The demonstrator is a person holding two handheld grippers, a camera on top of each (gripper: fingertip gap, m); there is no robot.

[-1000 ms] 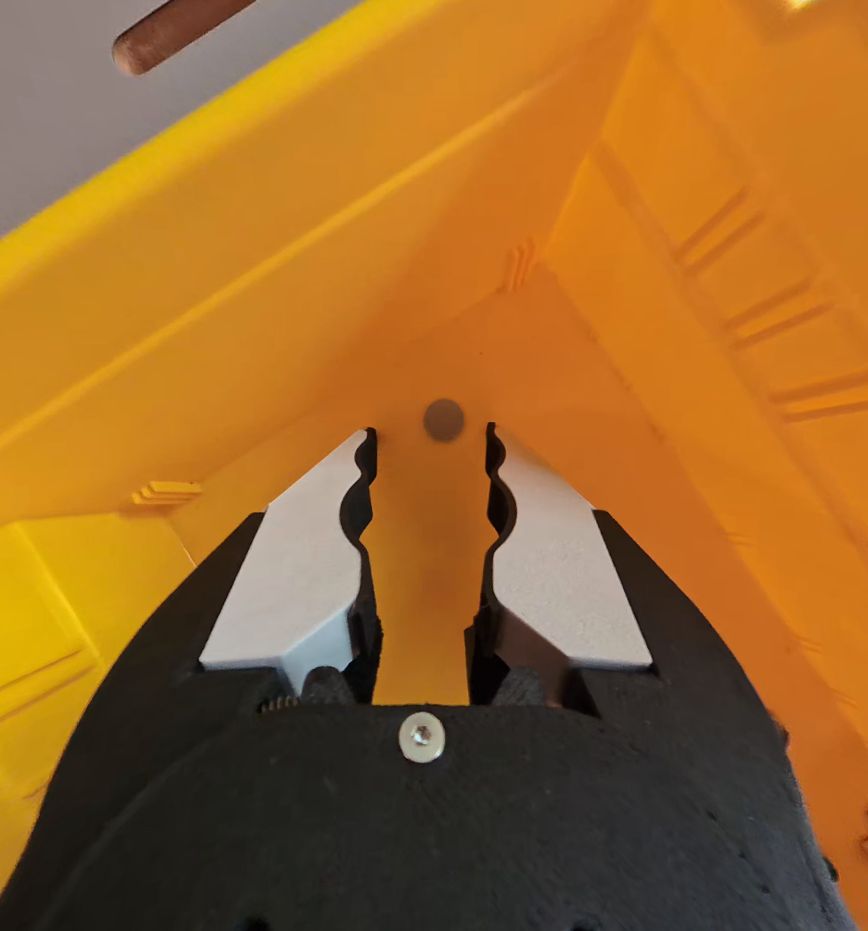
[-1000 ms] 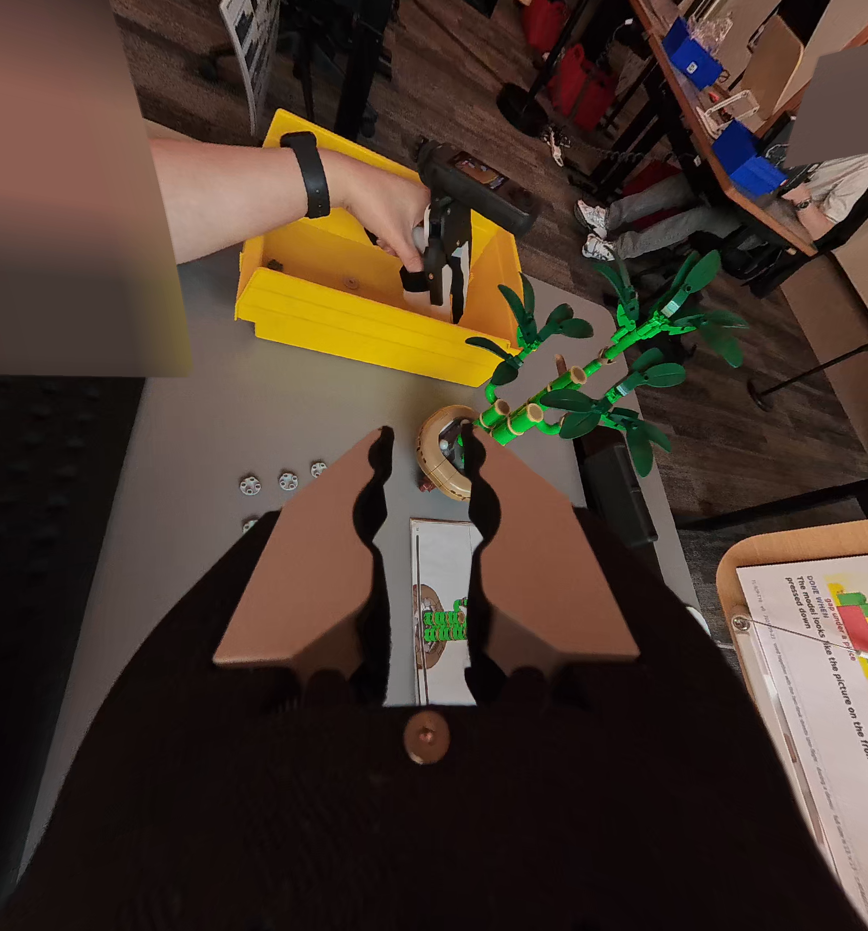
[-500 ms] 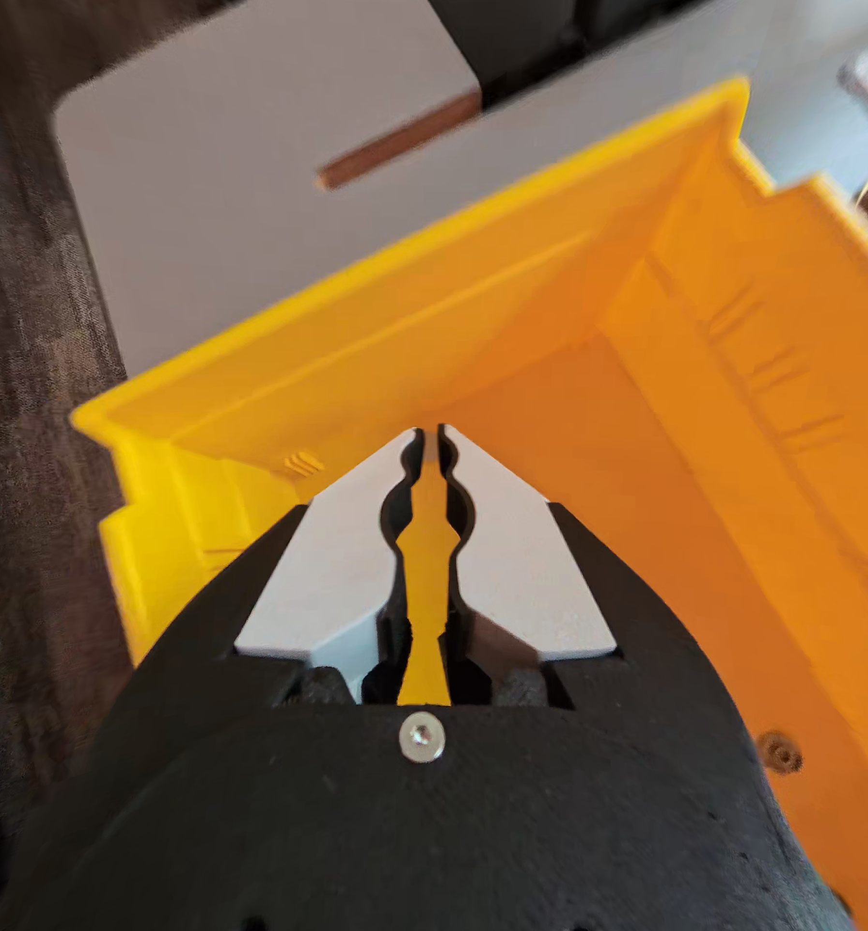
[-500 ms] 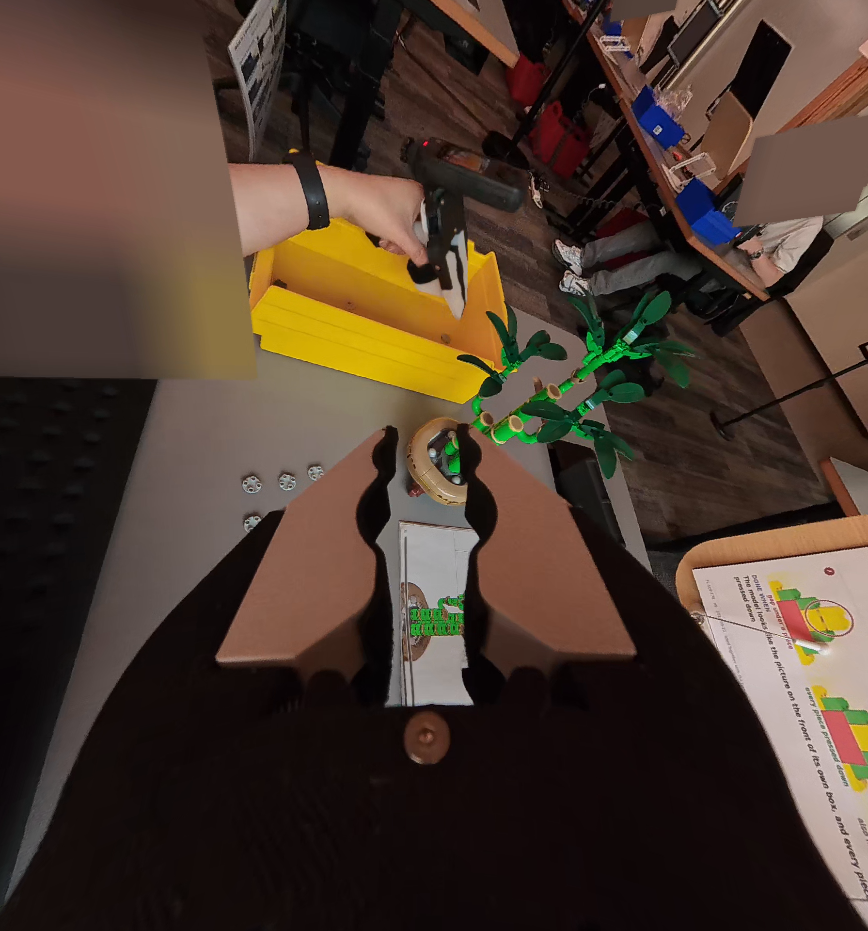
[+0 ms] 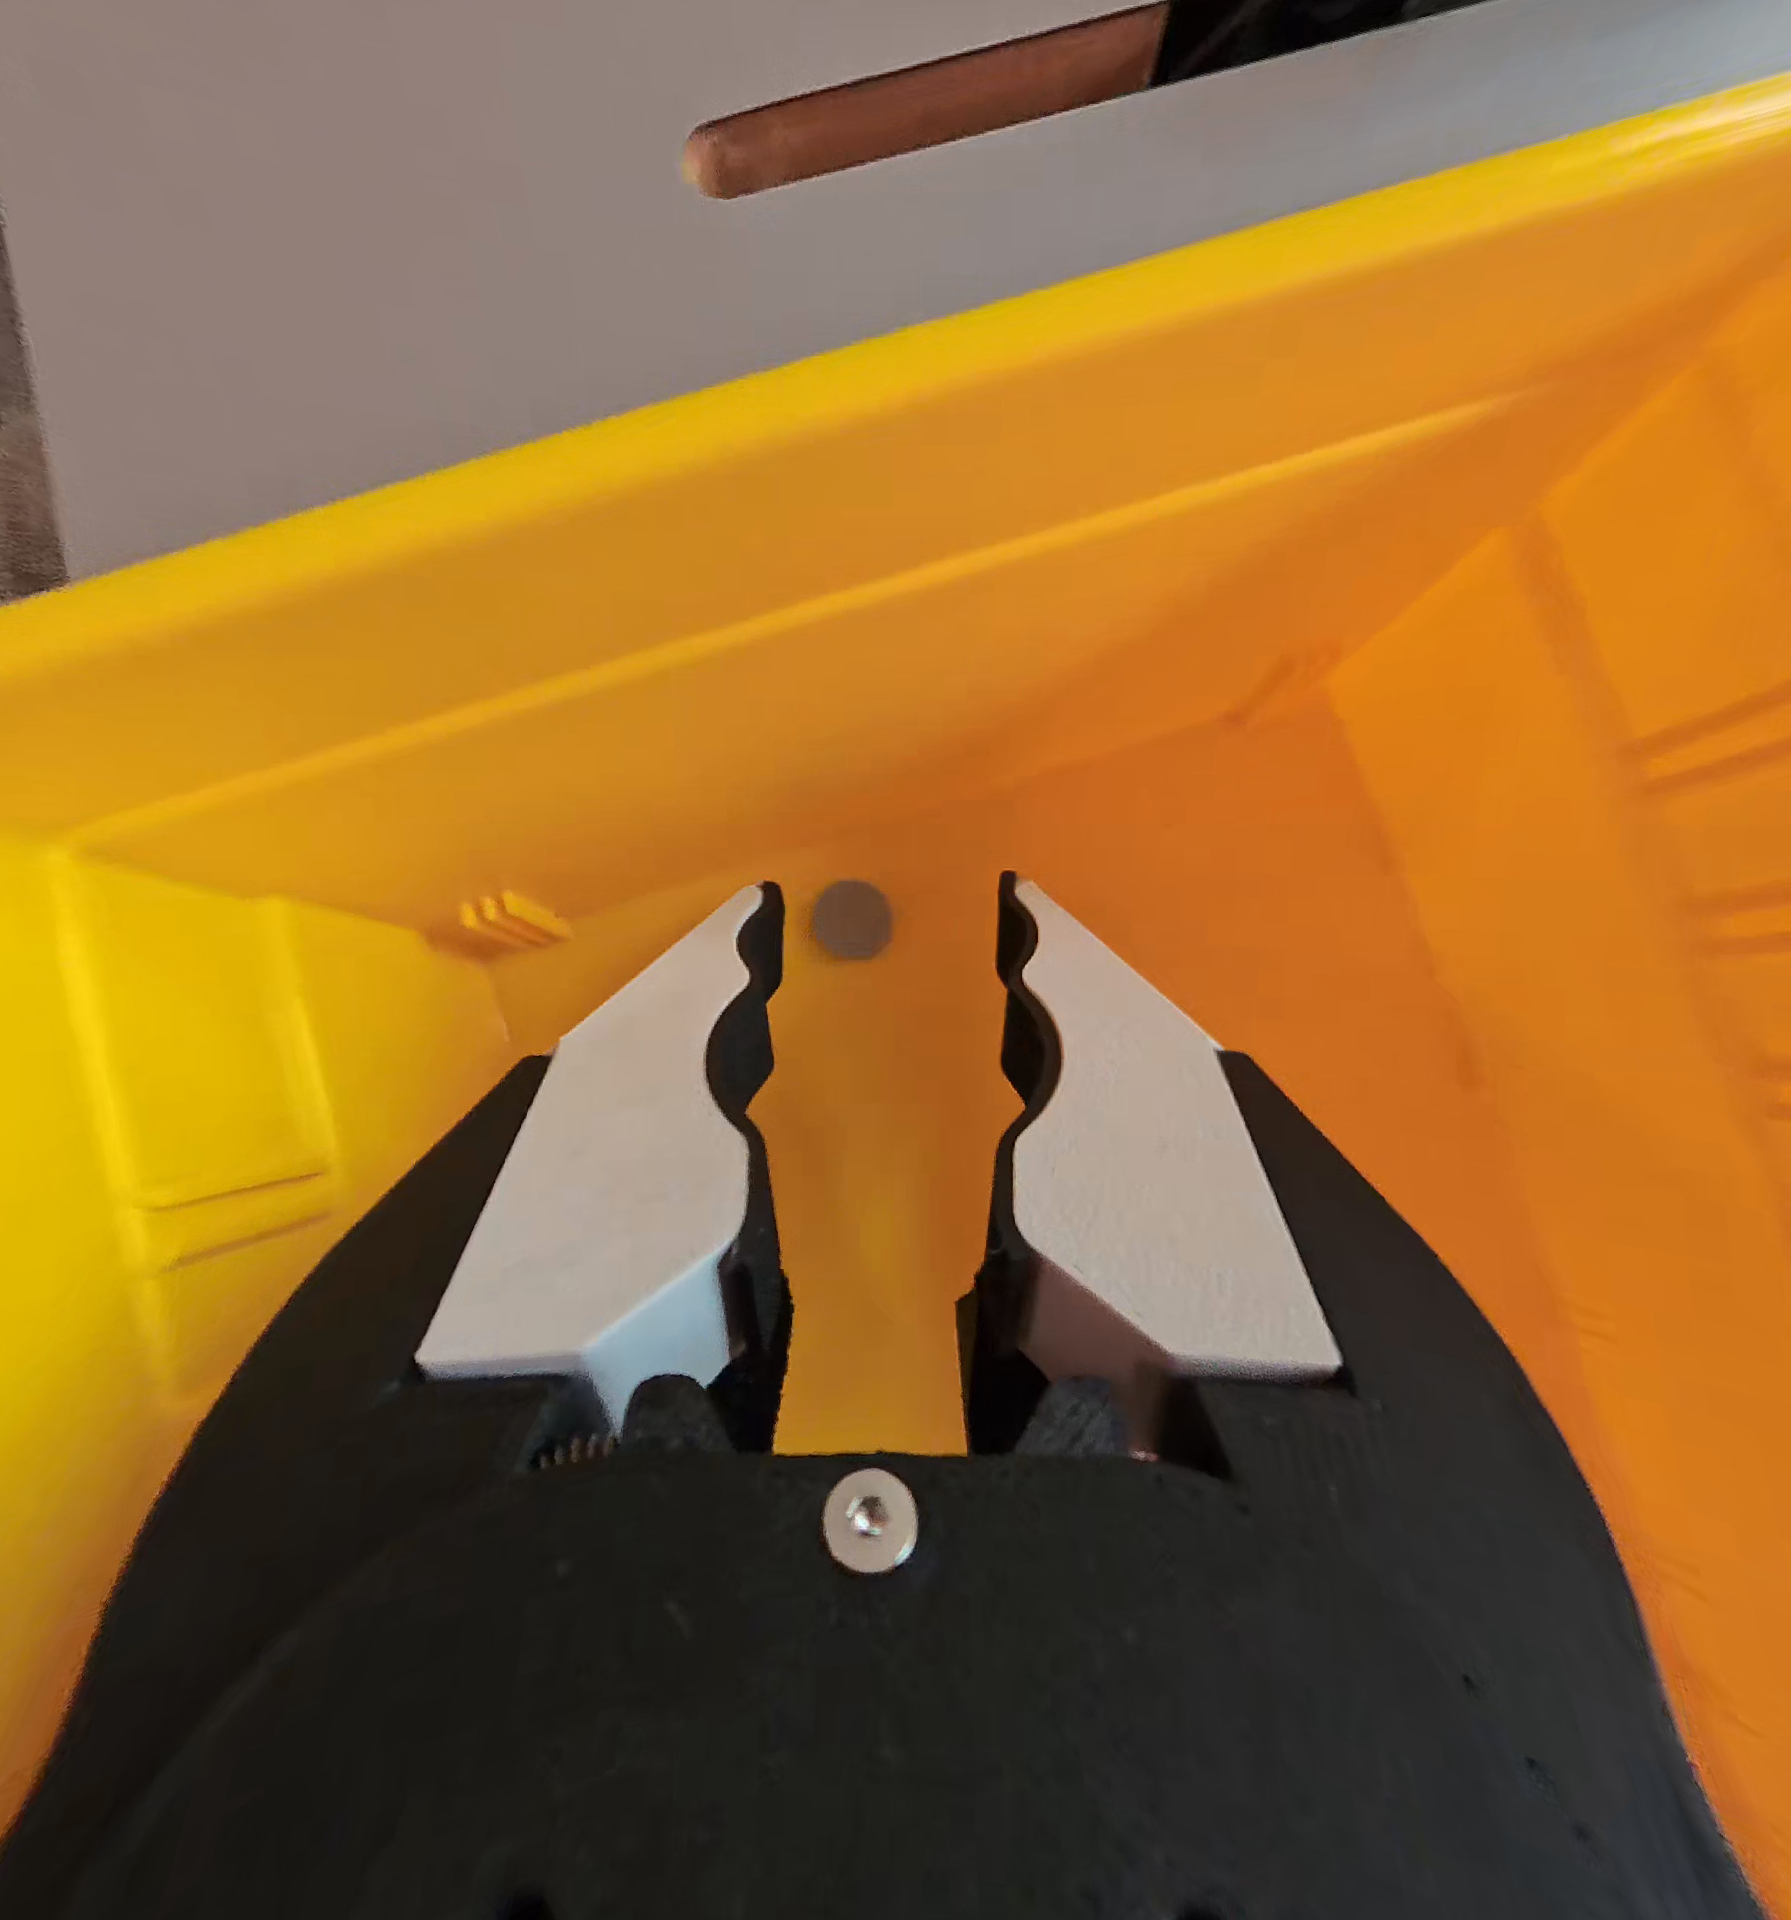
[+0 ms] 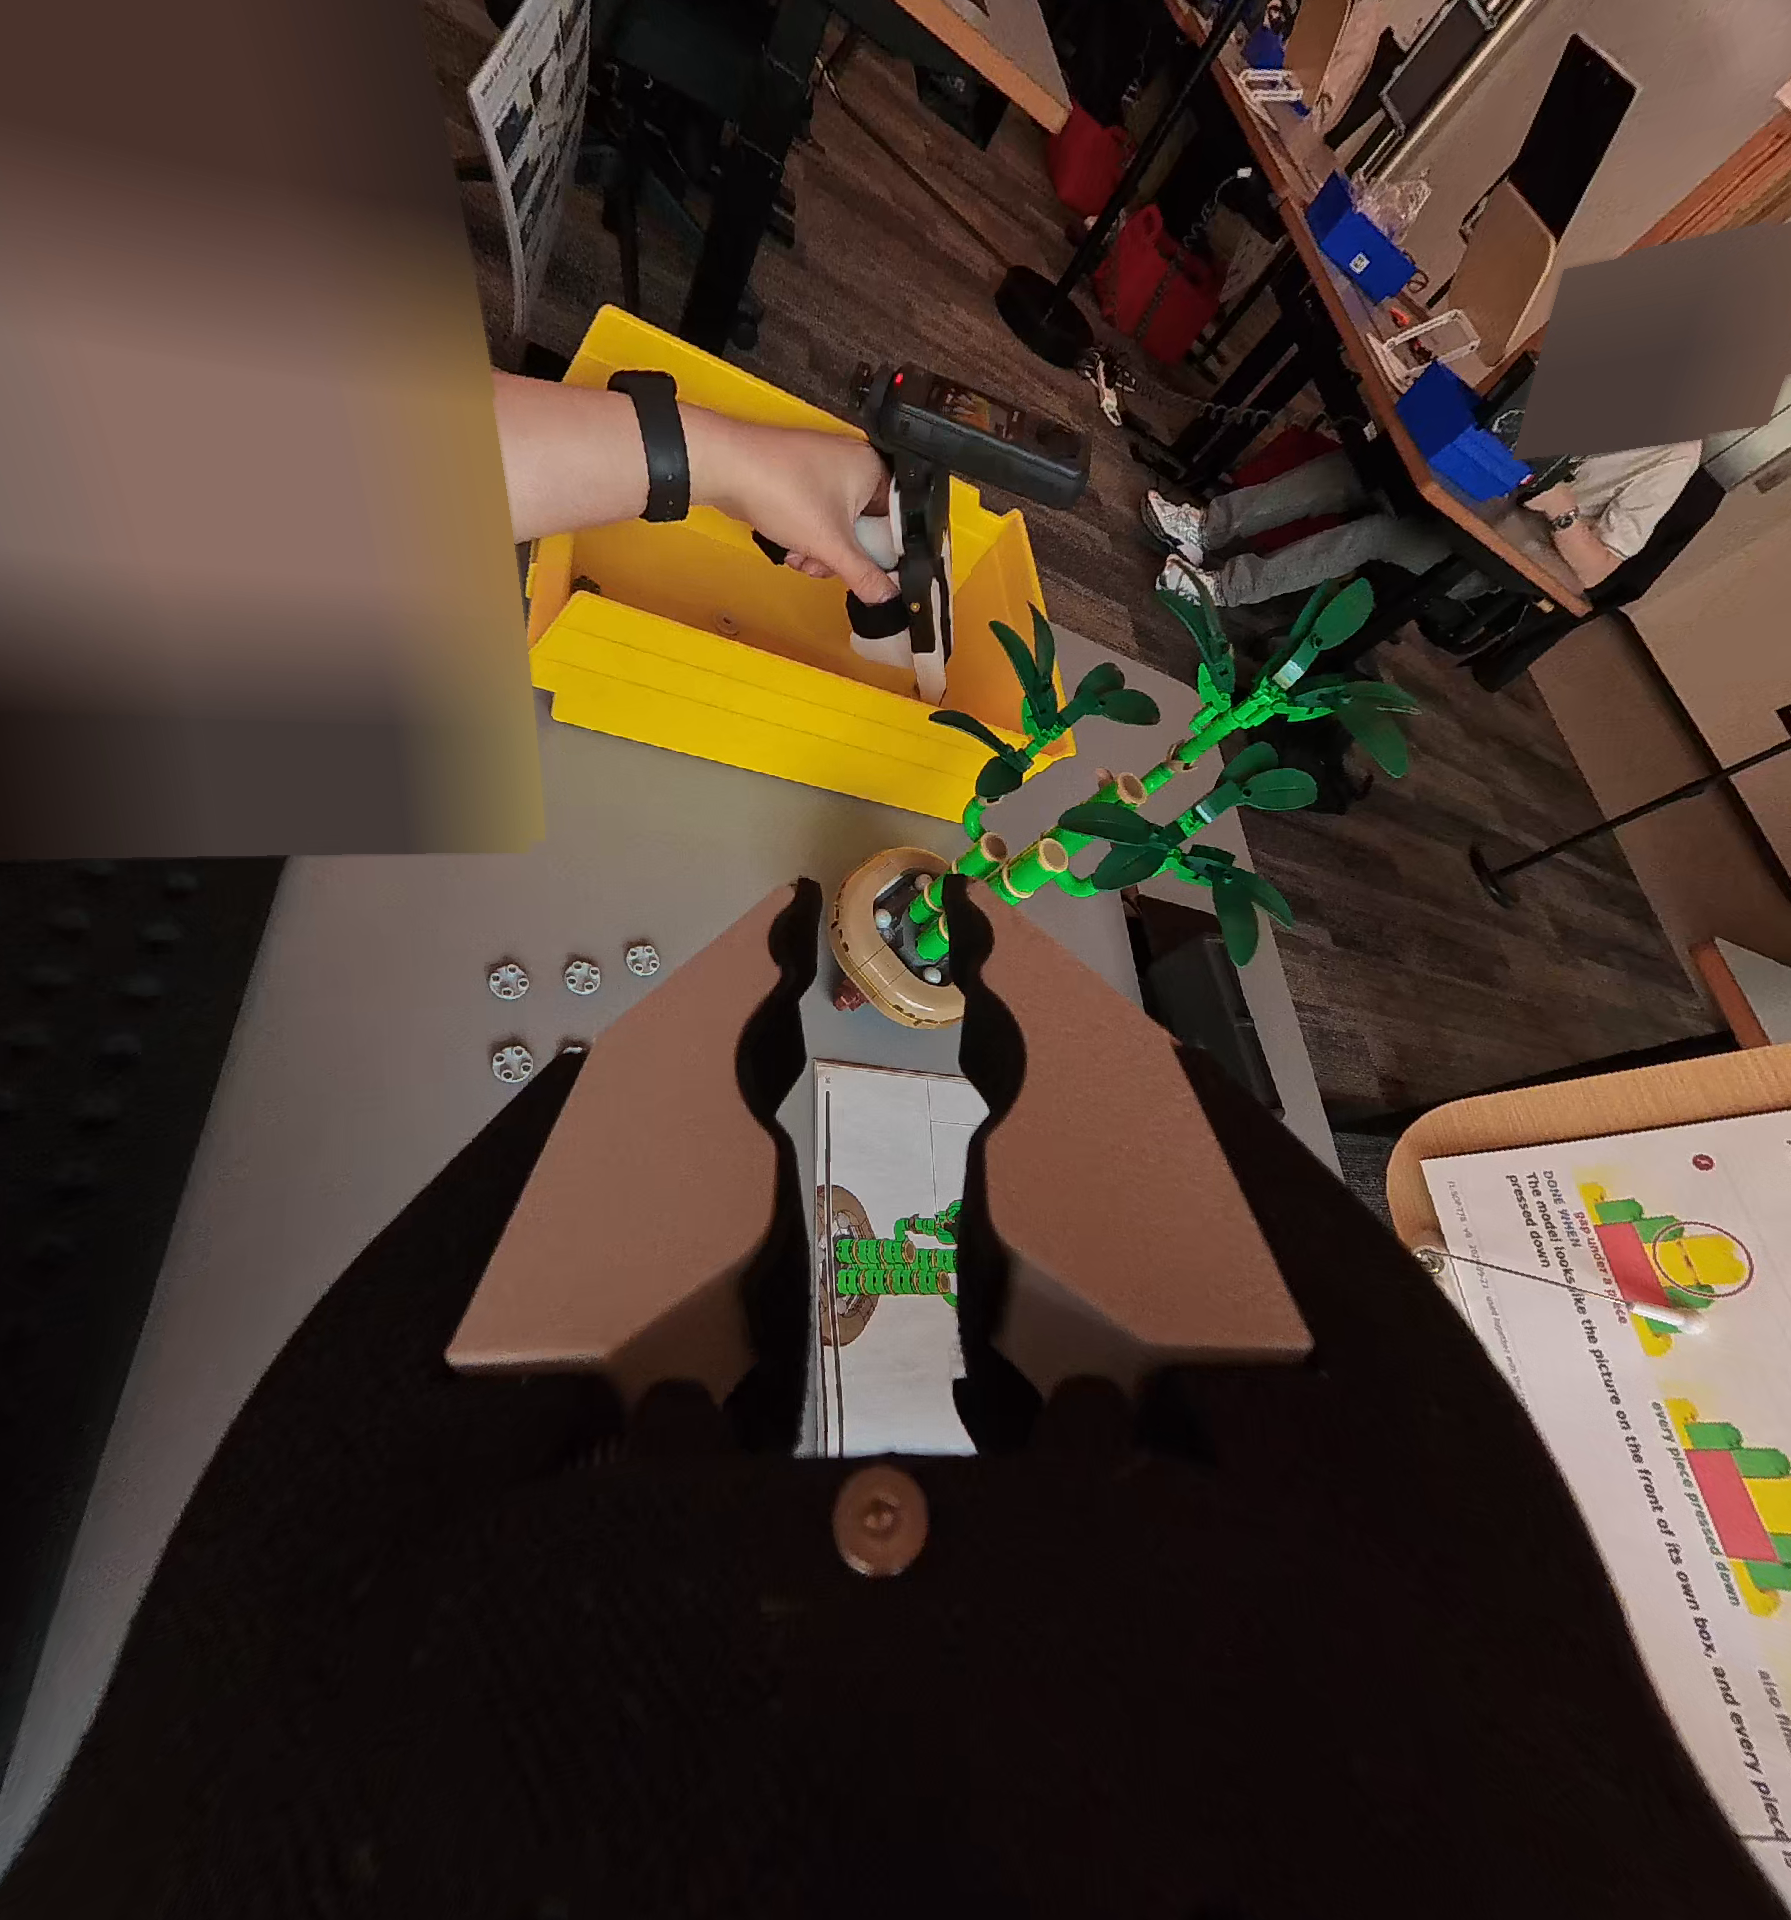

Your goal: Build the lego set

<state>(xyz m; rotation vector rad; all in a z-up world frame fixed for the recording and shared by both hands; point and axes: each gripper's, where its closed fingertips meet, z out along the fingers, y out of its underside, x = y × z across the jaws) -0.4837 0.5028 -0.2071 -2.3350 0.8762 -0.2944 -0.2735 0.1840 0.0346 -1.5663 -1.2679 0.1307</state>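
My left gripper is open and empty, low inside the yellow bin. A small grey round piece lies on the bin floor just ahead of the tips, close to the left finger. In the right wrist view the left gripper reaches down into the bin, held by a hand. My right gripper is open and empty, well above the table. Beyond its tips stands the lego bamboo plant in a tan round pot.
An instruction booklet lies under the right gripper. Several small pale round pieces lie on the grey table to the left. A wooden tray with a printed sheet is at the right. A tan piece lies in the bin.
Half a second ago my left gripper was nearly shut and raised above the bin; now it is low in the bin and open, the grey piece before it. The right view shifted slightly.
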